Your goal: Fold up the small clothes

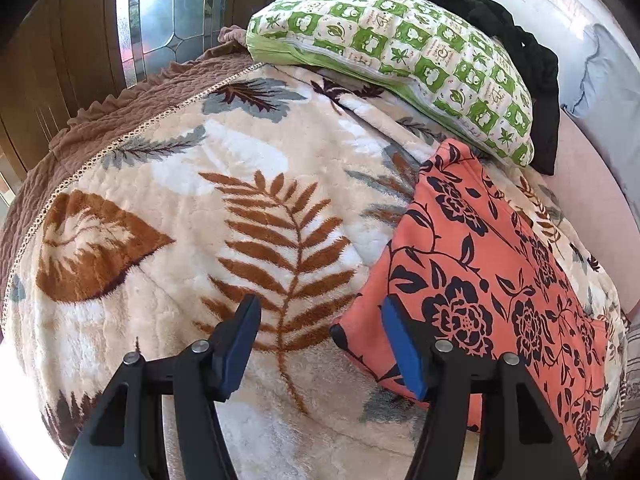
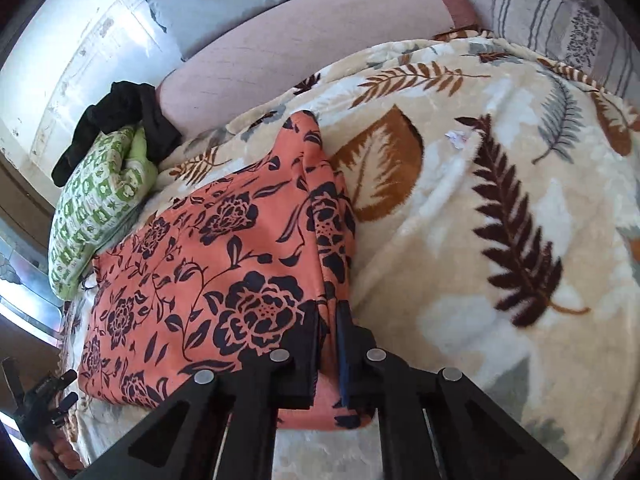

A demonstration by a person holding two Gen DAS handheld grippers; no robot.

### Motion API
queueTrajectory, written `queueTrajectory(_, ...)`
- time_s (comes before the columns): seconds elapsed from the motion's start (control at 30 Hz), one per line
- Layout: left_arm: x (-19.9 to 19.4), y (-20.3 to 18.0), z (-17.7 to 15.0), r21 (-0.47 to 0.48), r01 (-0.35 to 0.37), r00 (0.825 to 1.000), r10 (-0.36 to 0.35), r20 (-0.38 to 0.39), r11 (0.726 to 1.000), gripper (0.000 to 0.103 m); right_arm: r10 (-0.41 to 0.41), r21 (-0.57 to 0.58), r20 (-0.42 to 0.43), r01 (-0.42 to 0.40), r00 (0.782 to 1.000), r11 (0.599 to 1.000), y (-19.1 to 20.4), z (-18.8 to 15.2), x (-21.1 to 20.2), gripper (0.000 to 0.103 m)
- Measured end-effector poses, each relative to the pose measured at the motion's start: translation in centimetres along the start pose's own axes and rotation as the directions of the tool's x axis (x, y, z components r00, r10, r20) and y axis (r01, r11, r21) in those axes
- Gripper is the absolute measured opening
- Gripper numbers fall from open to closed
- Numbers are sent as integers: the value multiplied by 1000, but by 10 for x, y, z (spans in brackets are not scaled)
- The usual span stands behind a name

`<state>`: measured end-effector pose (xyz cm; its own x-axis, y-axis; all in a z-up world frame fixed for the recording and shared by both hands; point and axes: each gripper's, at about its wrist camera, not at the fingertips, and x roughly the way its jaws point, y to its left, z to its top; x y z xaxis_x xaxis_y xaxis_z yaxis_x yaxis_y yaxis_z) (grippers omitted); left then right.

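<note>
Here right gripper [image 2: 329, 320] clamps coral floral garment [image 2: 208, 264] edge; left gripper [image 1: 318, 316] gapes empty over blanket [image 1: 160, 208]

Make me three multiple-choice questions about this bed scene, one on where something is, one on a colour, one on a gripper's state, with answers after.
1. Where does the black cloth lie?
A. on the green pillow's far side
B. under the floral garment
C. between the left gripper's fingers

2. What is the floral garment's ground colour?
A. blue
B. coral orange
C. white

3. How is the right gripper?
A. wide open above the blanket
B. shut on the garment's edge
C. shut on the pillow

Answers: 1 A, the black cloth drapes over the pillow's back edge by the wall. 2 B, black flowers sit on coral orange. 3 B, its pads pinch the garment's near corner, while the left gripper stands open over the blanket.
</note>
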<state>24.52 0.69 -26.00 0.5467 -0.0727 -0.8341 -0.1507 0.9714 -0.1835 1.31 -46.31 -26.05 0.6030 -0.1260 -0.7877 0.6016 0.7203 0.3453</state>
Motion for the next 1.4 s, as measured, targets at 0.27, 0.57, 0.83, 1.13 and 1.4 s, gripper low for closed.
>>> queueTrajectory(0.27, -26, -23, -2, 109, 158, 984, -166, 72, 981, 64, -10, -16, 153, 13, 988, 1000, 1, -4, -31, 6)
queueTrajectory(0.57, 1, -103, -28, 333, 284, 959, -258, -119, 899, 71, 234, -196, 38, -223, 971, 955, 93, -27, 0, 6)
queueTrajectory(0.83, 17, -111, -50, 447, 189, 978, -126, -167, 874, 72, 239, -151, -236, -279, 942, 948, 99, -64, 57, 4)
queueTrajectory(1.13, -8, -16, -31, 113, 198, 972, -180, -152, 974, 76, 419, 123, -126, -405, 899, 906, 44, -58, 8, 7)
queueTrajectory(1.4, 14, 25, -21, -131, 302, 925, -323, -197, 944, 77, 511, 347, -21, -473, 859, 810, 11, -71, -4, 95)
